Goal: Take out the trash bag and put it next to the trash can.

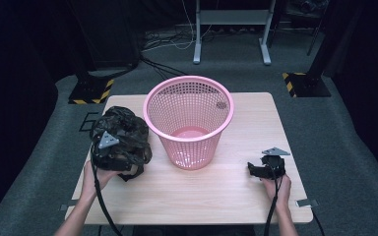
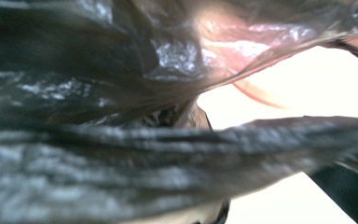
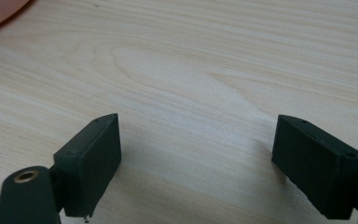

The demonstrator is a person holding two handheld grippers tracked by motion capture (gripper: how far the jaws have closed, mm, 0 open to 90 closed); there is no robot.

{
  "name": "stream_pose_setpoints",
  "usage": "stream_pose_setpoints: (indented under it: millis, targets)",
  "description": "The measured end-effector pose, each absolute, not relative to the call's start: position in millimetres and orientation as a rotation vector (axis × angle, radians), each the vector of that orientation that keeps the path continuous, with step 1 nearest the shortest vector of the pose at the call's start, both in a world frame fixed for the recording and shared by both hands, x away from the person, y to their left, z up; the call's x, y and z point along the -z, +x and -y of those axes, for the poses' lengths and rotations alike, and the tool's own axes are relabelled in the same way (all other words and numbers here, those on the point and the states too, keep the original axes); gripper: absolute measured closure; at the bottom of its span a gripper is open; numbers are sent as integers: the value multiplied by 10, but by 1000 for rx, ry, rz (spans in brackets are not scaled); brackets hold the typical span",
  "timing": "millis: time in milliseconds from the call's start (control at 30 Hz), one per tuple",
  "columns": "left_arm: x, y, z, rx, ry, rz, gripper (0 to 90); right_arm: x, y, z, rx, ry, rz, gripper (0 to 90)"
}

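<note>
- Where the high view is consulted, the black plastic bag (image 1: 120, 135) lies crumpled on the counter (image 1: 226, 189) at about 9 o'clock from the pink mesh basket (image 1: 189, 120), just beside its wall.
- The left gripper (image 1: 112, 150) sits in the bag's near edge; film covers its jaws, so whether they are apart or clamped on the bag cannot be told.
- The right gripper (image 1: 266, 167) rests at about 4 o'clock from the basket, well apart from it — jaws wide apart, nothing between them.
- Handling, as judged: the bag is thin, light, limp and slippery film. It will sag and bunch rather than hold shape, and may tear if snagged. Take hold at a gathered fold or the rim edge, not a single taut layer.
- View differences:
  - The left gripper view gives glossy wrinkled film (image 2: 121, 154) at close range, with bright counter beyond a gap — layout is not readable here.
  - The right gripper view confirms bare wood grain (image 3: 200, 84) between the open jaws.
  - The high view supplies the overall arrangement.
</note>
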State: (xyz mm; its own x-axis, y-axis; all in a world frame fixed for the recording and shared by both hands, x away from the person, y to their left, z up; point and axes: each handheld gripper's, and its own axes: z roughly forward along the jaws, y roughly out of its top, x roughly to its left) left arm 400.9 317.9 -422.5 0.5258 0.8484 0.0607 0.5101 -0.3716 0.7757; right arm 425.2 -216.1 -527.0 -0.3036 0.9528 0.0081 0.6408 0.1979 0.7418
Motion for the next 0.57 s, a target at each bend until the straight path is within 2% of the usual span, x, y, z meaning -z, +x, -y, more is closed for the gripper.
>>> stream_pose_setpoints:
  millis: [300,567]
  targets:
    - [4650,3532,-3186,-634,2049,-1096,1,5270,4249,2158,-904,1481,-2020,144]
    - [5019,3295,-3173,-654,2023,-1103,0,5271,4247,2155,-902,1480,-2018,143]
